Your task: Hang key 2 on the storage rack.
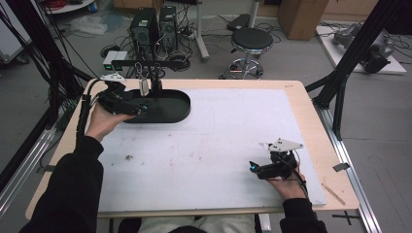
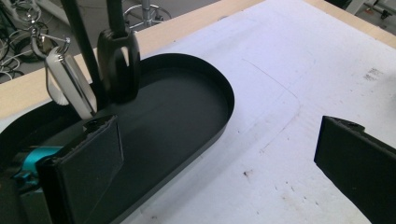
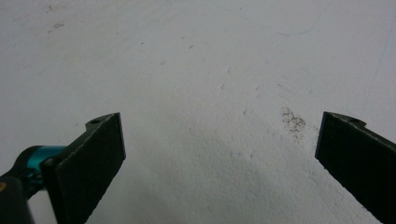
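A black oval tray (image 1: 180,108) lies at the far left of the white mat, and its rim (image 2: 224,116) curves through the left gripper view. A black stand rises from the tray, and from it hang a white keyring tag (image 2: 70,86) and a black tag (image 2: 119,60), also seen from above as the white tag (image 1: 144,86) and the black tag (image 1: 157,86). My left gripper (image 1: 142,108) is open at the tray's left end, just below the hanging tags, holding nothing. My right gripper (image 1: 252,166) rests open over the bare mat at the near right, jaws wide apart.
The white mat (image 1: 214,145) covers most of the wooden table (image 1: 311,111). Small dirt specks (image 1: 129,157) mark the mat's near left. Beyond the table stand a stool (image 1: 250,41), computer towers (image 1: 155,26) and cables on the floor. Black frame posts (image 1: 350,58) flank the table.
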Tool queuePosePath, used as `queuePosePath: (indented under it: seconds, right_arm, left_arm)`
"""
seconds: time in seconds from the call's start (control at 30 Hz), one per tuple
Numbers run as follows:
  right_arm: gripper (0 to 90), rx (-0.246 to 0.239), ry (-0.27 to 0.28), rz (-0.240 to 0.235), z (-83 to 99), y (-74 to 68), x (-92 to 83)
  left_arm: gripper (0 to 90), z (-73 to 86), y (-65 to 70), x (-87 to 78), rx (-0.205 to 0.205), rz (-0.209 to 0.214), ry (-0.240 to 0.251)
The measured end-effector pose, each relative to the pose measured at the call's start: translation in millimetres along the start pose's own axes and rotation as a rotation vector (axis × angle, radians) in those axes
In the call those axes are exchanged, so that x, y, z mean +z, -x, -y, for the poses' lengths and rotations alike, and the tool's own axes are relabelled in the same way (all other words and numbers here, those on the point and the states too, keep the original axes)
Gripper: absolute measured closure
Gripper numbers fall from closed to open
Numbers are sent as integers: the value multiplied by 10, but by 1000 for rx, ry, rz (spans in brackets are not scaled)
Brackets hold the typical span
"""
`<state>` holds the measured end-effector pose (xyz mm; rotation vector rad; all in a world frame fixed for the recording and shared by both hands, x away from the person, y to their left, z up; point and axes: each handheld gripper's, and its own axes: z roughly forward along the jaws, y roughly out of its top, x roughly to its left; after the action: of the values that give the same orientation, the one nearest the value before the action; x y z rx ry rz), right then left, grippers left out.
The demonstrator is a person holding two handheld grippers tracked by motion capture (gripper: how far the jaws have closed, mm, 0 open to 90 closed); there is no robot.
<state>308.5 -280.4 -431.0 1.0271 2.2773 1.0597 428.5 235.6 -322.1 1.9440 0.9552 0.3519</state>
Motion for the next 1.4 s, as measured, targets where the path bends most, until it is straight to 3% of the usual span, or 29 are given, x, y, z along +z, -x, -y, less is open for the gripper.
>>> queuePosePath:
  seconds: [0.2, 0.4, 0.53, 1.0, 1.1, 1.4]
  right_arm:
    - [8, -2, 1, 2, 1, 6, 0]
    - [8, -2, -1, -1, 3, 2, -2]
    - [8, -4, -2, -2, 4, 6, 3]
    - [8, 6, 9, -9, -4, 0, -12]
    - [8, 8, 14, -8, -4, 5, -11]
    - [8, 8, 10, -5, -3, 5, -6]
  left_arm:
    - [17, 97, 21, -122, 20, -12, 31]
    - [17, 237, -5, -228, -11, -15, 52]
    - [17, 343, 16, -292, 15, -23, 26]
    - [17, 889, 50, -515, -16, -25, 47]
    - [17, 963, 68, -536, -32, -18, 55]
    - [17, 1157, 182, -568, -8, -23, 23]
